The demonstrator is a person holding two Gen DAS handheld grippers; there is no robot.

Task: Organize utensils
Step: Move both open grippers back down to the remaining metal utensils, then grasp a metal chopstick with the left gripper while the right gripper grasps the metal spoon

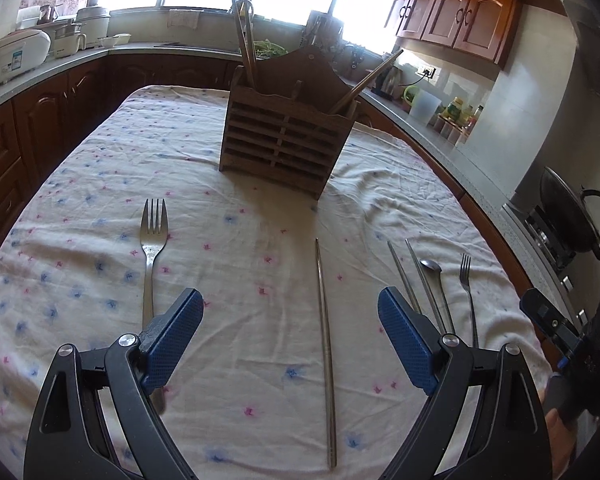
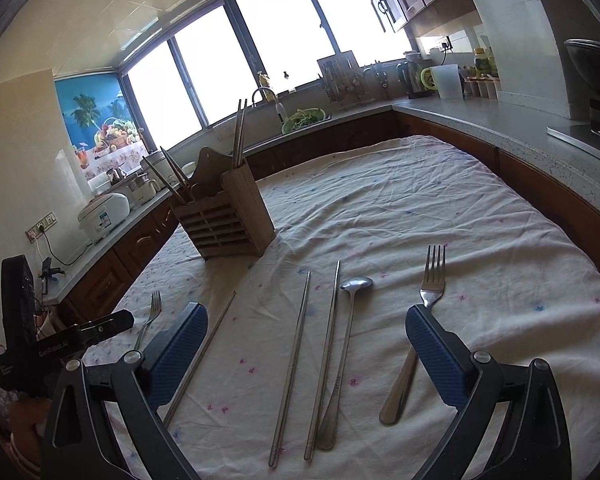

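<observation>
On the white cloth with small pink and blue flowers [image 1: 236,184] that covers the table, the steel utensils lie in a loose row with their tips toward the far side. Seen from the left wrist, a broad steel fork [image 1: 153,248] lies at the left, its handle running under the left claw's left finger. A single thin steel chopstick [image 1: 325,344] lies alone near the middle. Further right sit a pair of steel chopsticks [image 1: 416,280] side by side, then a long-handled steel spoon [image 1: 436,284] just beside them, then a slim steel fork [image 1: 469,296].

From the right wrist, the pair of chopsticks [image 2: 306,356] and the spoon [image 2: 342,356] lie between the right claw's fingers on the cloth, and the fork on the right [image 2: 418,328] passes partly behind the right finger.

Beyond the row stands a brown slatted wooden utensil holder [image 1: 278,140], upright on the cloth, with several chopsticks leaning out of its left and right compartments.

Left claw [image 1: 290,332] stands wide above the cloth, with nothing between its blue pads. Right claw [image 2: 306,344] is likewise wide and holds nothing.

Around the table run grey kitchen counters [image 1: 432,132] over dark wooden cabinets, with bright windows [image 2: 220,60] behind
</observation>
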